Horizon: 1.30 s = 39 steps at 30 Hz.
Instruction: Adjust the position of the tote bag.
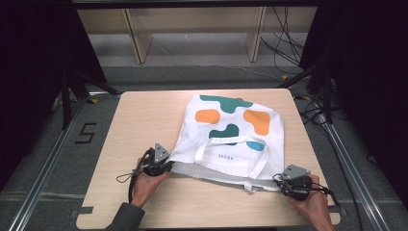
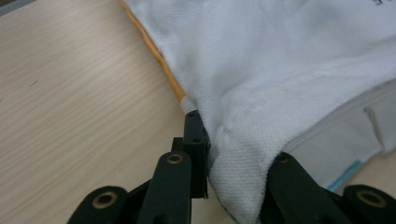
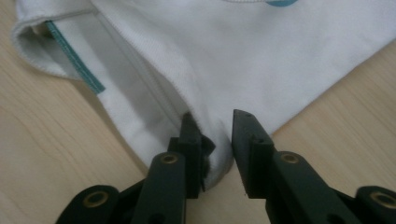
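Note:
A white tote bag [image 1: 231, 130] with green, orange and teal blotches lies flat on the wooden table [image 1: 144, 120], its handles and open mouth toward me. My left gripper [image 1: 168, 165] is at the bag's near left corner. In the left gripper view the white cloth [image 2: 280, 70] is bunched between the jaws, and that gripper [image 2: 233, 154] is shut on it. My right gripper [image 1: 281, 184] is at the near right corner. In the right gripper view the bag's corner [image 3: 233, 56] lies between the jaws of that gripper [image 3: 215, 135], against the left one, and a gap is left to the right one.
The table's front edge runs just behind both hands. Wooden shelf legs [image 1: 139, 43] stand on the floor beyond the table. Cables [image 1: 284, 43] trail at the back right. Metal rails [image 1: 53, 154] run along both sides of the table.

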{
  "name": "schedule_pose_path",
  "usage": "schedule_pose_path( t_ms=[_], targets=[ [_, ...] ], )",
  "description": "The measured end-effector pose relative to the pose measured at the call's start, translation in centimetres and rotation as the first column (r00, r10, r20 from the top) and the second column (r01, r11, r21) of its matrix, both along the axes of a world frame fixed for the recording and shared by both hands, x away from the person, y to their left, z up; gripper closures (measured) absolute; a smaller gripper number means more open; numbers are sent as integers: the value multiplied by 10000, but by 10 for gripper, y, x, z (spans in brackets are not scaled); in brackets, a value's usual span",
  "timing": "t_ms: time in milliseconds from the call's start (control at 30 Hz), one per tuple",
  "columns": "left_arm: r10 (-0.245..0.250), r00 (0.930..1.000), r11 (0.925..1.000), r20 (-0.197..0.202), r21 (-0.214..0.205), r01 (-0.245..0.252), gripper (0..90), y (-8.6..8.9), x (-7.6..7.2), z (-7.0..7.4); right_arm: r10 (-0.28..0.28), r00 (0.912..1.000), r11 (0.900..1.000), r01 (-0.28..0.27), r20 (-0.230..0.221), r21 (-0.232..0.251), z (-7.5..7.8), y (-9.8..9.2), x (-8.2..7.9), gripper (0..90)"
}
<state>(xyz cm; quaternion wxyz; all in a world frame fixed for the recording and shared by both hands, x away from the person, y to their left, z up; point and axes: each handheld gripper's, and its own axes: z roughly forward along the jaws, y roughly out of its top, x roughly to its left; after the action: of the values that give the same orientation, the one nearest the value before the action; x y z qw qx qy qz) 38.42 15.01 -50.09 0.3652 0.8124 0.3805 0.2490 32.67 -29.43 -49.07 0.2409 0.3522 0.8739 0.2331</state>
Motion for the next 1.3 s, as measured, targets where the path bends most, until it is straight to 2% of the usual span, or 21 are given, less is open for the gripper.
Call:
schedule_pose_path(
  t_ms=[33,167,267,433,500,533,567,600,633,667,700,733,767,833,900,967,1000,1033,1067,1133,1300],
  targets=[
    [-177,9998,9996,-125,220,180,786,0,-4,2,0,10000,10000,0,0,0,0,0,0,761],
    [-502,9987,9985,-109,225,504,790,3,-25,6,4,10000,9993,-3,-11,386,6,-6,0,835],
    [-682,9975,9971,-191,318,687,790,9,-47,9,434,9991,9969,-432,-17,655,16,-6,-8,859],
    [-921,9945,9946,-502,438,943,780,15,-78,12,739,9972,9957,-734,-60,556,16,-2,-19,825],
    [-897,9946,9946,-524,470,922,773,14,-80,12,785,9968,9957,-777,-142,510,14,-1,-19,777],
    [-883,9953,9932,-400,729,910,742,10,-81,12,702,9974,9964,-695,-147,481,8,1,-16,692],
    [-755,9966,9955,-319,544,772,696,8,-81,11,680,9974,9974,-674,-231,239,5,3,-15,653],
    [-784,9963,9945,-345,671,806,666,8,-81,11,516,9980,9985,-509,-374,192,3,6,-15,627],
    [-784,9963,9945,-345,671,806,637,8,-81,11,541,9982,9983,-535,-266,223,2,6,-14,602],
    [-1015,9948,9896,76,1034,1002,599,7,-77,11,594,9980,9980,-590,-205,205,1,6,-13,566],
    [-673,9977,9940,-56,862,676,559,5,-79,10,540,9985,9985,-539,-66,113,1,6,-12,534],
    [-1003,9946,9894,250,1083,971,548,5,-75,10,469,9988,9989,-469,135,-7,0,7,-10,491],
    [-712,9975,9927,-27,975,712,532,3,-77,9,453,9984,9988,-446,349,-202,-2,8,-9,475],
    [-692,9976,9933,-18,930,690,497,2,-75,8,544,9978,9982,-533,384,-291,-3,8,-8,476],
    [-1043,9943,9878,206,1186,1012,489,1,-68,8,583,9980,9982,-579,249,-181,-5,12,-6,502],
    [-1044,9939,9873,357,1240,993,506,1,-63,9,656,9978,9978,-657,81,35,-5,14,-3,677],
    [-1044,9939,9873,357,1240,993,528,1,-63,9,656,9978,9978,-657,81,35,-5,14,-3,677],
    [-766,9970,9934,126,871,752,564,-1,-67,11,691,9975,9960,-699,163,559,0,9,-2,800],
    [-900,9958,9918,174,923,880,598,-1,-67,12,744,9964,9931,-777,395,878,4,6,-2,829],
    [-976,9951,9908,179,960,954,643,-2,-67,13,681,9952,9866,-776,702,1433,12,0,-1,861],
    [-1023,9946,9909,172,901,1004,714,-3,-66,12,675,9942,9835,-805,842,1619,20,-1,0,868]
  ],
)
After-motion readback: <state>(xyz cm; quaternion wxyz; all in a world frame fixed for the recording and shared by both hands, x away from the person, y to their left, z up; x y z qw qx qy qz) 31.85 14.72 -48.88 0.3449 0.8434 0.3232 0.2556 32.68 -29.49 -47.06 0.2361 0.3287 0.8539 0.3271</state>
